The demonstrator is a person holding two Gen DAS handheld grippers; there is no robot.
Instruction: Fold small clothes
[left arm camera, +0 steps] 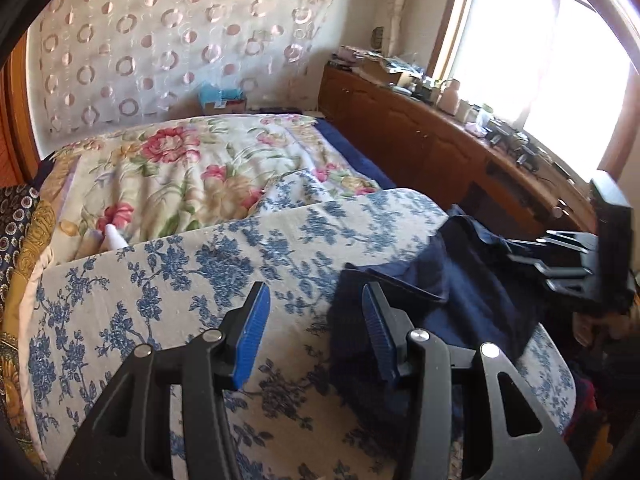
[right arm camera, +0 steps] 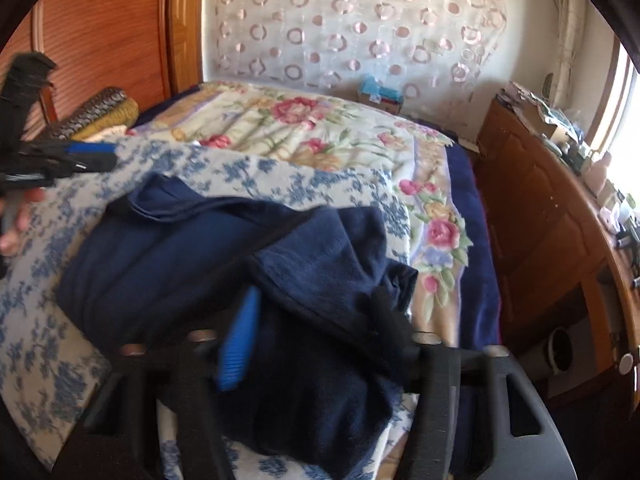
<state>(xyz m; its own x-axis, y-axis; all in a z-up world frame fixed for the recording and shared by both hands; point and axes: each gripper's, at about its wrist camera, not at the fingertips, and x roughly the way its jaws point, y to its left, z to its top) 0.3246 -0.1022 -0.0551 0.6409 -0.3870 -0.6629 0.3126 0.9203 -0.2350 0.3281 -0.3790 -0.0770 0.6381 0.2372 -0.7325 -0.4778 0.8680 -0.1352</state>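
Observation:
A dark navy garment (right arm camera: 224, 264) lies crumpled on a board covered in blue-flowered cloth (right arm camera: 48, 320). In the left wrist view the garment (left arm camera: 452, 292) lies right of centre on the board (left arm camera: 160, 280). My left gripper (left arm camera: 316, 332) is open and empty, low over the board, its right finger at the garment's left edge. It also shows at the far left of the right wrist view (right arm camera: 80, 162). My right gripper (right arm camera: 316, 328) is open with the garment bunched between and over its fingers; the view is blurred. It shows at the right of the left wrist view (left arm camera: 560, 256).
The board rests on a bed with a floral quilt (left arm camera: 180, 168). A wooden cabinet (left arm camera: 440, 148) with clutter on top runs along the right under a bright window (left arm camera: 540, 48). Folded patterned fabrics (right arm camera: 100, 112) lie at the bed's left.

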